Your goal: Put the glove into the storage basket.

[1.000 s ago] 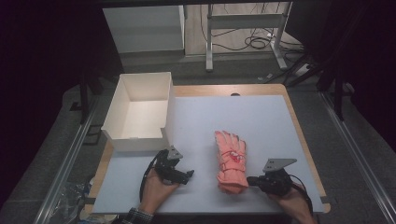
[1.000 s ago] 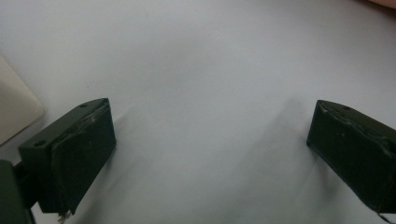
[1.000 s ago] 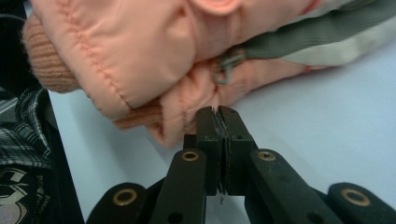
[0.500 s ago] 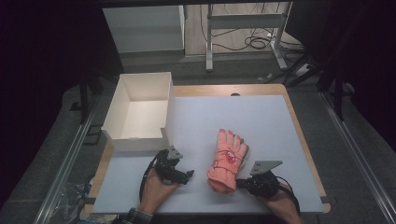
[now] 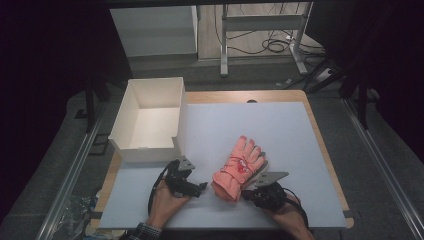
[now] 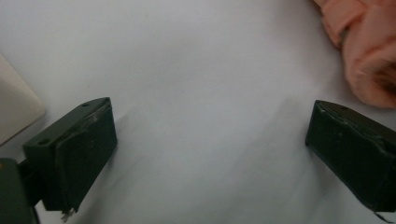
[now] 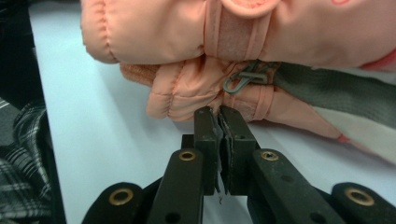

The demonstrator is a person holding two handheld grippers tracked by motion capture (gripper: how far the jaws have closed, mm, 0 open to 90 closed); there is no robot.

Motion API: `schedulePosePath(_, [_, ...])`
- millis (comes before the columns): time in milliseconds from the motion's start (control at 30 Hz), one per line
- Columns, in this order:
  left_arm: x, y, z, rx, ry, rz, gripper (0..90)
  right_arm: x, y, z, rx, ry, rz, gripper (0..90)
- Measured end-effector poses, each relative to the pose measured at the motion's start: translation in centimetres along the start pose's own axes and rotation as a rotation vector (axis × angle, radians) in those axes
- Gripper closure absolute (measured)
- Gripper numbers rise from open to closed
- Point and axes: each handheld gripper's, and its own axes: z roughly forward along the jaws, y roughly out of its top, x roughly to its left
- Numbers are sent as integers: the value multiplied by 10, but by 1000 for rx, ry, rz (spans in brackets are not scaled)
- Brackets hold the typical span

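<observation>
A pair of pink winter gloves (image 5: 239, 167) lies stacked on the white mat, fingers pointing to the far right. In the right gripper view the gloves (image 7: 233, 46) show their cuffs, one above the other, with a grey clip between them. My right gripper (image 5: 250, 192) sits at the cuff end, and its jaws (image 7: 218, 114) are shut on the edge of the lower cuff. My left gripper (image 5: 197, 187) rests low over the mat just left of the gloves. It is open (image 6: 210, 126) with bare mat between its jaws, and the gloves (image 6: 364, 56) lie beyond its right jaw.
An open white box (image 5: 150, 150) stands at the mat's left side, its corner (image 6: 14, 107) close to my left gripper. The white mat (image 5: 280, 125) covers a wooden table. A plaid sleeve (image 7: 18, 154) shows at the left of the right gripper view.
My right gripper has moved left with the cuff, swinging the gloves so their cuff end lies nearer the left gripper. The left gripper has stayed in place.
</observation>
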Motion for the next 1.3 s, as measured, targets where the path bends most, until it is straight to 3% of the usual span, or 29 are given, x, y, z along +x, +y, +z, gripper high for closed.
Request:
schedulePosePath(233, [16,-8,-9,4,16,-23,34,3,11,15,-1,-19,-3,853])
schedulePosePath(500, [15,-8,-7,12,8,-8,0,5,16,22,6,-35,-16,845])
schedulePosePath(667, [15,-9,-7,10,7,-9,0,1,13,11,-14,-50,1,828])
schedulePosePath(933, [15,-9,-9,5,9,-5,22,-20,-1,-20,-53,-155,57,752])
schedulePosePath(1300, [15,-2,-21,-13,-62,-31,29,-53,-25,-46,-55,-299,156,624])
